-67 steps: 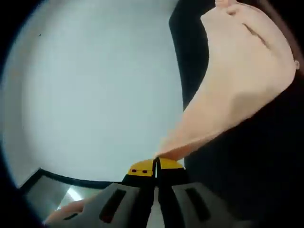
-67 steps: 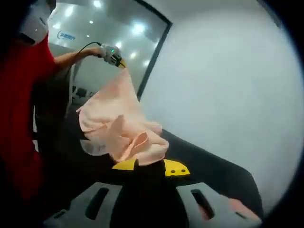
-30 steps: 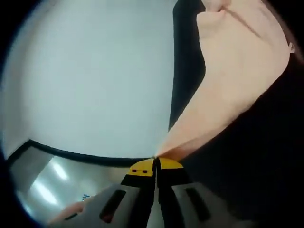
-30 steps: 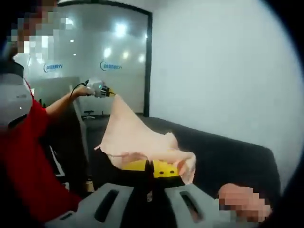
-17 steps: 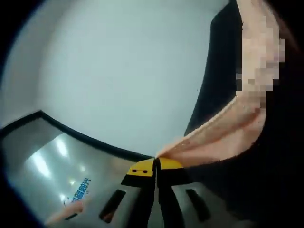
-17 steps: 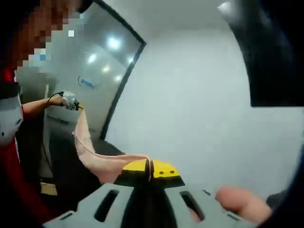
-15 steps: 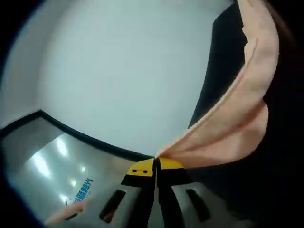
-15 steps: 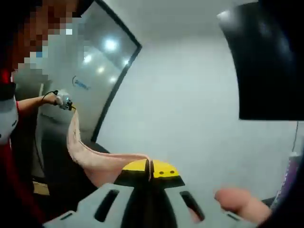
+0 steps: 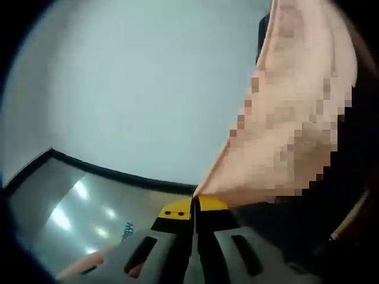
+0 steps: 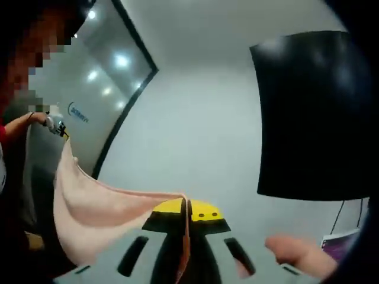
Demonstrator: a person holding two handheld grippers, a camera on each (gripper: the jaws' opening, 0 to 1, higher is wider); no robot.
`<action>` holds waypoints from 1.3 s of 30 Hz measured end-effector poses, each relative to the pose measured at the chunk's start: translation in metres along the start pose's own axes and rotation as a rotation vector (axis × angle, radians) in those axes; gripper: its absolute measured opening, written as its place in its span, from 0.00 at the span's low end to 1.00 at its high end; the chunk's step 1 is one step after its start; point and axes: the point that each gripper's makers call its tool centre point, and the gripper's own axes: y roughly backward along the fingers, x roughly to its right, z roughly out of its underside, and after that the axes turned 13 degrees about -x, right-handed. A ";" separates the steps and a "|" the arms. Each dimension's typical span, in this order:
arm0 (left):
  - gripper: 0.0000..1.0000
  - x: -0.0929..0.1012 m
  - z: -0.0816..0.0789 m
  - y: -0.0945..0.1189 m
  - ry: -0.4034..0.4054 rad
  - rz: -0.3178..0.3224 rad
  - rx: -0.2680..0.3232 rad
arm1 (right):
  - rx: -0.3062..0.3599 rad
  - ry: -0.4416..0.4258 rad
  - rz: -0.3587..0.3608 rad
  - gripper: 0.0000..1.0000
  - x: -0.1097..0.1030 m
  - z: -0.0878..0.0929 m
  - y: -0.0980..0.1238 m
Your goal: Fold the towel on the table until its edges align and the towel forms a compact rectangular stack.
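- the left gripper (image 9: 193,202) has its yellow-tipped jaws pressed together on a corner of the peach towel (image 9: 290,118).
- the right gripper (image 10: 185,208) is likewise clamped on another corner of the towel (image 10: 100,210), which hangs stretched between the two, lifted in the air.
- in the right gripper view the top edge runs taut across to the left gripper (image 10: 58,126).
- open room lies ahead: a white wall (image 10: 201,124), a glass wall (image 10: 89,77) and a dark screen (image 10: 314,112).
- the towel's lower edge is cut off; part of the cloth is blurred; the table cannot be made out.
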 end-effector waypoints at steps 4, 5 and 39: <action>0.00 0.018 -0.016 -0.035 -0.037 0.076 0.008 | -0.162 0.067 0.048 0.00 0.008 0.046 -0.049; 0.00 0.023 -0.019 -0.047 -0.056 0.086 -0.002 | -0.200 0.062 0.049 0.00 0.012 0.060 -0.063; 0.00 0.164 -0.102 -0.286 -0.047 0.322 -0.054 | -0.633 0.045 0.025 0.00 0.016 0.305 -0.292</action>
